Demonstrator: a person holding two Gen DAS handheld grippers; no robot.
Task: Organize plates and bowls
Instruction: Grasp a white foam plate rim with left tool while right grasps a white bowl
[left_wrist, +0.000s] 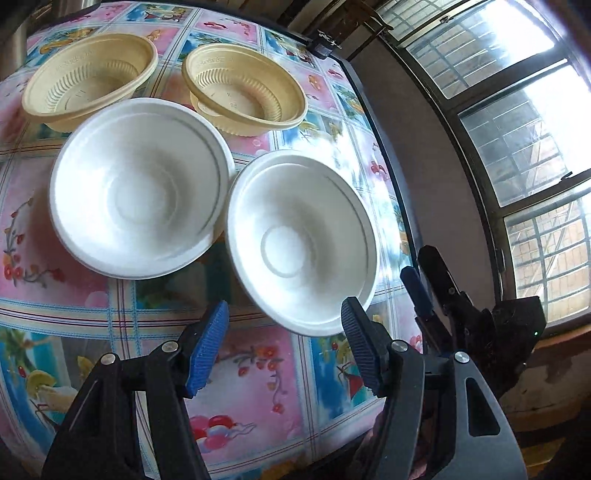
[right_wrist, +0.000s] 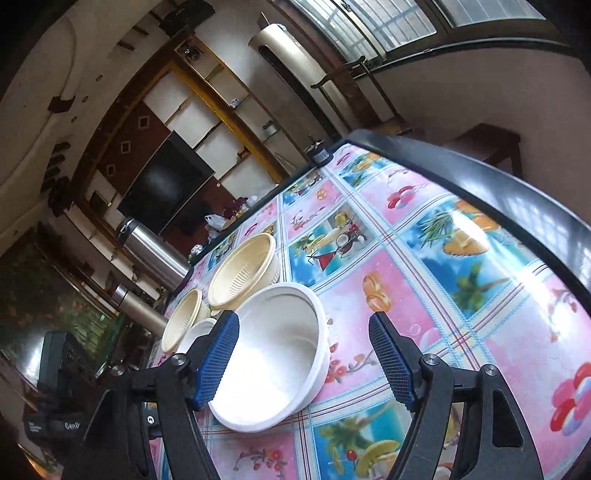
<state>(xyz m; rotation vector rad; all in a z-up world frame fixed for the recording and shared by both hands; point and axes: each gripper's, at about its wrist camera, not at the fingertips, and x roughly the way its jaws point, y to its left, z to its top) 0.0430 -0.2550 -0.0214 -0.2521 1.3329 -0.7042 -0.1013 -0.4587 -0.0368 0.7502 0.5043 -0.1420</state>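
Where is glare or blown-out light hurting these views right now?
Left wrist: the window is blown out and glare streaks the tablecloth behind the near white bowl. Right wrist: that bowl's inside washes out; sheen on the tablecloth.

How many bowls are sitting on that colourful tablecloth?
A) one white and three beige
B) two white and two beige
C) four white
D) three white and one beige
B: the left wrist view shows two white bowls nearer and two beige ribbed bowls behind them.
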